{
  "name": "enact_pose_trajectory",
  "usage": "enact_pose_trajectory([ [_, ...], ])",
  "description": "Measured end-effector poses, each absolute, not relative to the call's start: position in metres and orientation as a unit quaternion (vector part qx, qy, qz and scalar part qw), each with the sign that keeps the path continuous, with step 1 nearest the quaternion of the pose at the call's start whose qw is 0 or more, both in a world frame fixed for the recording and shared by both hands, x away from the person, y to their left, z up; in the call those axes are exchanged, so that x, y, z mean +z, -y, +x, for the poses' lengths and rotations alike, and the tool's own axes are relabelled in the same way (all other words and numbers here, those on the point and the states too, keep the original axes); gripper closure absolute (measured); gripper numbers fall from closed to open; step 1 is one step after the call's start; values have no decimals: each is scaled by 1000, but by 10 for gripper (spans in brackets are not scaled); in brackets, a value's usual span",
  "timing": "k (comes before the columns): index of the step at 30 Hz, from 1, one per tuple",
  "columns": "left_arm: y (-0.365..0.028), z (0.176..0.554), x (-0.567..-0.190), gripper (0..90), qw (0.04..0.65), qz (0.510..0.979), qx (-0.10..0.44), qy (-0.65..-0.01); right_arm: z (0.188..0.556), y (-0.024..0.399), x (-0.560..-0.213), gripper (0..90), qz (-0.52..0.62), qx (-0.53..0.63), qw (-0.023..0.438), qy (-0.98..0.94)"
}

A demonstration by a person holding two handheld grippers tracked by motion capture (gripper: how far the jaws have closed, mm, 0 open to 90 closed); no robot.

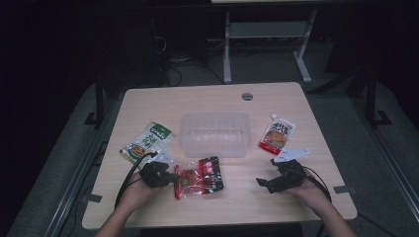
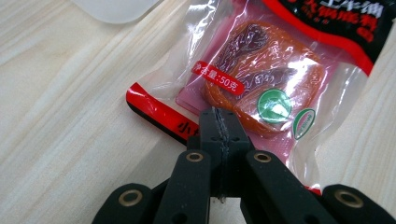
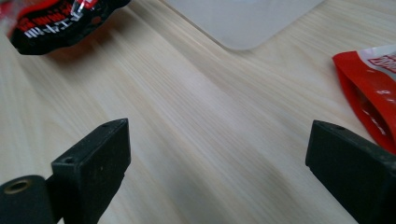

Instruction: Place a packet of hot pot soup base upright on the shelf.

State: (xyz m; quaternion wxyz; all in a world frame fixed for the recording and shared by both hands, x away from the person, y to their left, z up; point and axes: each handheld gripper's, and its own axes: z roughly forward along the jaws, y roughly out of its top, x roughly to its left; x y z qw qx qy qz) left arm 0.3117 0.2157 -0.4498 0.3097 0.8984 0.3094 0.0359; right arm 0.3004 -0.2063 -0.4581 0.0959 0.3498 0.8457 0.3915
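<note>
At the near edge of the pale wood table (image 1: 296, 98), I have my left gripper (image 1: 173, 177) pinched onto the red-and-black snack packet (image 1: 200, 178), which lies flat just in front of the clear plastic tub (image 1: 215, 133). Seen along the left gripper (image 2: 219, 126) itself, the two black jaws are pressed together on the packet's (image 2: 261, 74) sealed edge, where a red strip runs along a black border. Its clear film window shows a reddish-orange slab inside, a small red label printed with 50, a round green sticker and a smaller green oval mark. A black band with red edging and red lettering crosses the packet's far end.

My right gripper (image 1: 262, 182) rests near the table's front right, its grey three-cornered plate on top. Through its own camera the right gripper (image 3: 217, 154) has its jaws spread wide over bare wood, gripping nothing. Just beyond it lies a red-and-white sauce pouch (image 1: 276, 133), its red corner (image 3: 369, 93) at the edge of that view. A green-and-white packet (image 1: 147, 142) sits to the left of the tub.
</note>
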Motion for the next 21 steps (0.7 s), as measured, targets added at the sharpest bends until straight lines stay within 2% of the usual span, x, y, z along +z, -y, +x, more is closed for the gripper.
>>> enact_pose_trajectory([
  [7,-216,312,-452,898,308,896,35,-317,297,198,-450,61,345,405,74,-844],
  [21,-216,312,-452,898,299,899,39,-317,302,157,-433,62,300,436,32,-848],
])
